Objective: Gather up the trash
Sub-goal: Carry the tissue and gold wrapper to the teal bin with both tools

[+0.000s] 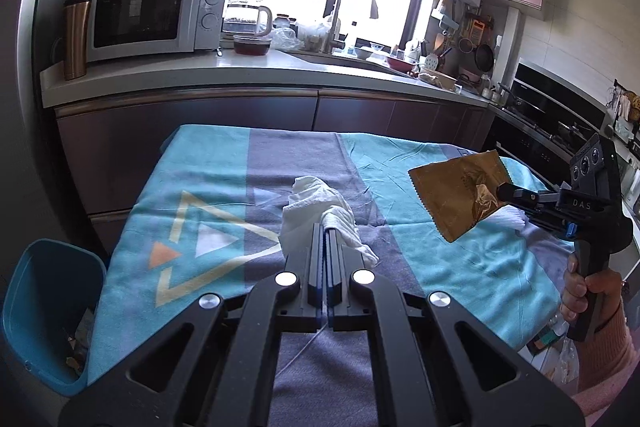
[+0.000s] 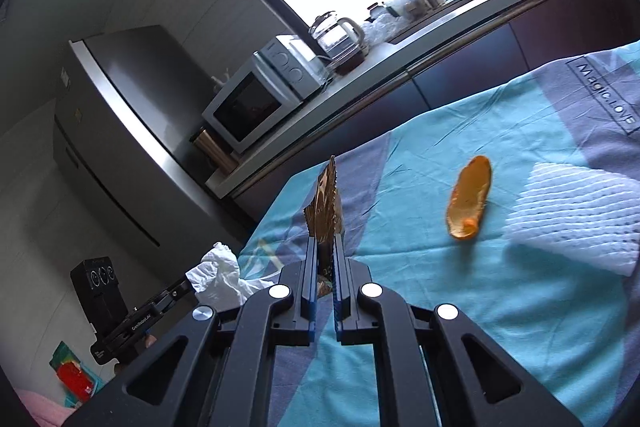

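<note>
My left gripper (image 1: pixel 325 227) is shut on a crumpled white tissue (image 1: pixel 316 217), held a little above the blue and grey cloth on the table (image 1: pixel 200 187). At the right of that view a hand holds my right gripper (image 1: pixel 503 191), shut on a golden-brown foil wrapper (image 1: pixel 460 197) with zigzag edges, lifted off the table. In the right wrist view the wrapper (image 2: pixel 325 205) stands edge-on between the pads of the right gripper (image 2: pixel 325 239). The tissue (image 2: pixel 218 277) in the left gripper (image 2: pixel 188 285) shows at lower left. An orange peel (image 2: pixel 468 203) and a white foam net (image 2: pixel 576 219) lie on the cloth.
A blue bin (image 1: pixel 48 311) with some rubbish inside stands on the floor at the table's left corner. Behind the table runs a kitchen counter (image 1: pixel 248 71) with a microwave (image 1: pixel 148 15), kettle, sink tap and dishes. A grey fridge (image 2: pixel 132 115) stands left of the counter.
</note>
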`<state>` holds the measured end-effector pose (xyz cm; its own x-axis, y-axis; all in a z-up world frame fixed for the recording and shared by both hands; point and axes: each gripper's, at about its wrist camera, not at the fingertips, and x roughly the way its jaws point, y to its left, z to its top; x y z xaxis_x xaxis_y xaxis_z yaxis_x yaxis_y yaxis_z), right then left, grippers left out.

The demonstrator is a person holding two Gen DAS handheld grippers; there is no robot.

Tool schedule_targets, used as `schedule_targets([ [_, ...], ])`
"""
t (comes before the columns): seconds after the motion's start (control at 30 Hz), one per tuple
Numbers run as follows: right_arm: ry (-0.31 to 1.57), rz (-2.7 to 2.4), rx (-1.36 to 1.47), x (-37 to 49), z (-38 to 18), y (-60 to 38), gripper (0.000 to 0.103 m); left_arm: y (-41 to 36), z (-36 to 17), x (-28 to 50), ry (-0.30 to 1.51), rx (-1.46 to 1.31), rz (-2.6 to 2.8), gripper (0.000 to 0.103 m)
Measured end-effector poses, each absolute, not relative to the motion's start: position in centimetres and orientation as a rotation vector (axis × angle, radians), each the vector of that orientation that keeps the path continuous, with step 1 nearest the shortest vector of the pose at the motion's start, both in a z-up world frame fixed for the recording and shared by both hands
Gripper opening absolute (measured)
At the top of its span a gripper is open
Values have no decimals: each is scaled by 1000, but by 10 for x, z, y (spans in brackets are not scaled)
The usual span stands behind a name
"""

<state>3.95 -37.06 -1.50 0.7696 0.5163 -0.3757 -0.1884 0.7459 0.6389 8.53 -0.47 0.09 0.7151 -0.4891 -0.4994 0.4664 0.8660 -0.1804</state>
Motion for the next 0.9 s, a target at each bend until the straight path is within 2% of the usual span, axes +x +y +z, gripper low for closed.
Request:
schedule_targets([
  [0.9,714,763,505,109,-12,-216,6,110,9,60,532,-133,-292,1],
])
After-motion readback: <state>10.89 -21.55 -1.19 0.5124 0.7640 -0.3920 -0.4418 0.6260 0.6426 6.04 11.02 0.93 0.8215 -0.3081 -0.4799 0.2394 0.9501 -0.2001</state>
